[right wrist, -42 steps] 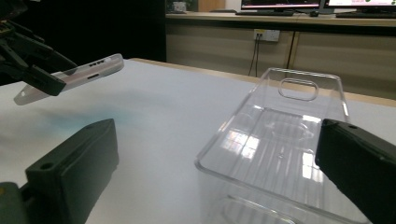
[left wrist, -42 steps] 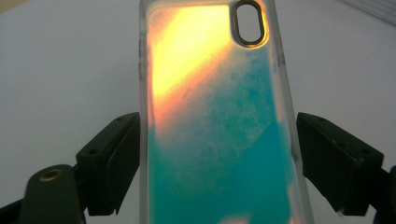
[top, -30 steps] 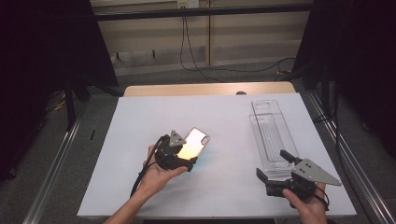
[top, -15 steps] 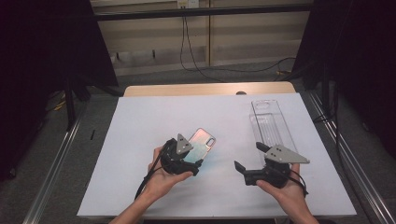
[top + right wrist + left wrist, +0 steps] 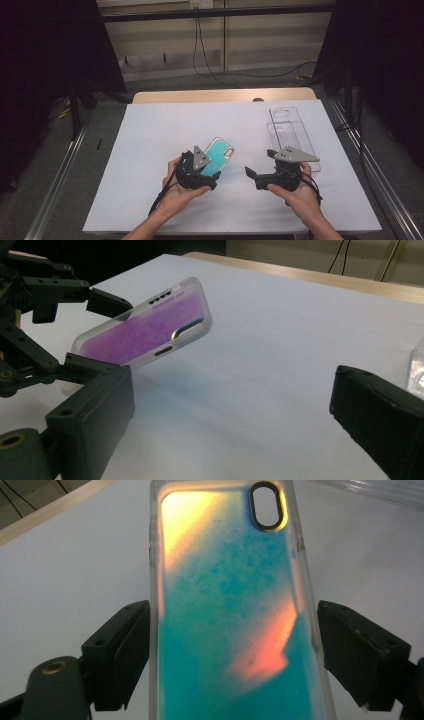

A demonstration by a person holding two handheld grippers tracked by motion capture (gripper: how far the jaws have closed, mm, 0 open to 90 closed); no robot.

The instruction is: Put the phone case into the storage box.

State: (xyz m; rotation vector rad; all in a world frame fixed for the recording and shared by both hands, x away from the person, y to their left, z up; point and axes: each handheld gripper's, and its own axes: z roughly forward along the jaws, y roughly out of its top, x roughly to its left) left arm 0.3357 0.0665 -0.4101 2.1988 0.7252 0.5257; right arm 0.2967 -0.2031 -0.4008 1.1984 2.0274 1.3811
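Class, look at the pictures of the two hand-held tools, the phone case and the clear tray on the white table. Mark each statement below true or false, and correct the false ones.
1. The left tool holds the phone case by its long edges. True.
2. The phone case lies flat on the table. False: the right gripper view shows it lifted and tilted above the table.
3. The right tool has nothing between its jaws. True: they stand open.
4. The clear plastic tray is held by the right tool. False: it lies on the table beyond that tool.
5. The case has an oval camera cut-out at its far end. True.
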